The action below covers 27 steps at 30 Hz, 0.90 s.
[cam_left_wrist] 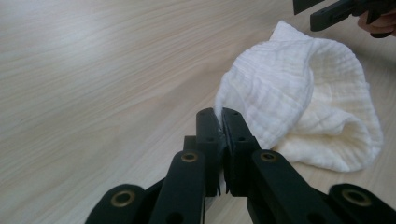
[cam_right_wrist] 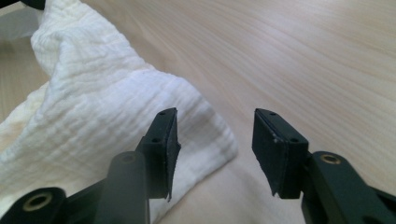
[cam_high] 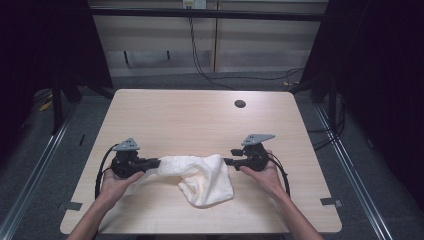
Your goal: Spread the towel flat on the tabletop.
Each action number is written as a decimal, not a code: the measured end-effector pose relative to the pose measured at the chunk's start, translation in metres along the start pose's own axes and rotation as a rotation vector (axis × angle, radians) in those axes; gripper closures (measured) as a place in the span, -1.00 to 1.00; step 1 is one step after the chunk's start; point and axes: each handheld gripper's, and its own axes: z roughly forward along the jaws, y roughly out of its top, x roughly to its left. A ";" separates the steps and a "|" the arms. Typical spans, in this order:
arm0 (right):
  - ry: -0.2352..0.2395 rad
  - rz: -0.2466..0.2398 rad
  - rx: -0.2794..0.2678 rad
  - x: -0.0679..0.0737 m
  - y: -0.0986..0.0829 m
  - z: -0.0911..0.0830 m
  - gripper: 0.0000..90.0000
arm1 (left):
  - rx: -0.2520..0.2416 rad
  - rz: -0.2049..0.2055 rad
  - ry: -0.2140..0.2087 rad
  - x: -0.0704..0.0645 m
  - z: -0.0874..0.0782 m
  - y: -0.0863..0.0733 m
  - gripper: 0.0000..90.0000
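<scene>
While my left claw (cam_left_wrist: 221, 122) has its jaws pressed together on a corner of the white cloth (cam_left_wrist: 303, 98), my right claw (cam_right_wrist: 215, 140) stands wide open with nothing between its jaws. From the high view, the cloth (cam_high: 200, 177) lies crumpled on the wooden table (cam_high: 200, 120), near the front edge and about midway between my two hands. One end of it stretches out to the left, up into my left claw (cam_high: 156, 162), which pinches that end just above the tabletop. The rest bunches into a loose heap with a fold hanging toward me.

My right claw (cam_high: 227, 161) points in at the cloth from the other side, its tips just beside the cloth's right edge. In the right gripper view, the cloth (cam_right_wrist: 93, 107) lies behind and under my left-hand jaw, and its hemmed corner reaches part-way into the gap; bare table shows around the other jaw. Both my hands (cam_high: 117, 182) rest low on the table.
</scene>
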 end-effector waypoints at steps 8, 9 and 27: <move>-0.007 -0.008 0.058 -0.007 0.002 0.022 0.28 | 0.008 -0.022 0.009 0.008 -0.001 -0.006 0.93; -0.007 -0.008 0.058 -0.007 0.002 0.022 0.28 | 0.008 -0.022 0.009 0.008 -0.001 -0.006 0.93; 0.009 -0.014 0.091 -0.006 -0.009 0.038 0.85 | 0.002 -0.043 -0.032 0.010 0.001 -0.011 0.93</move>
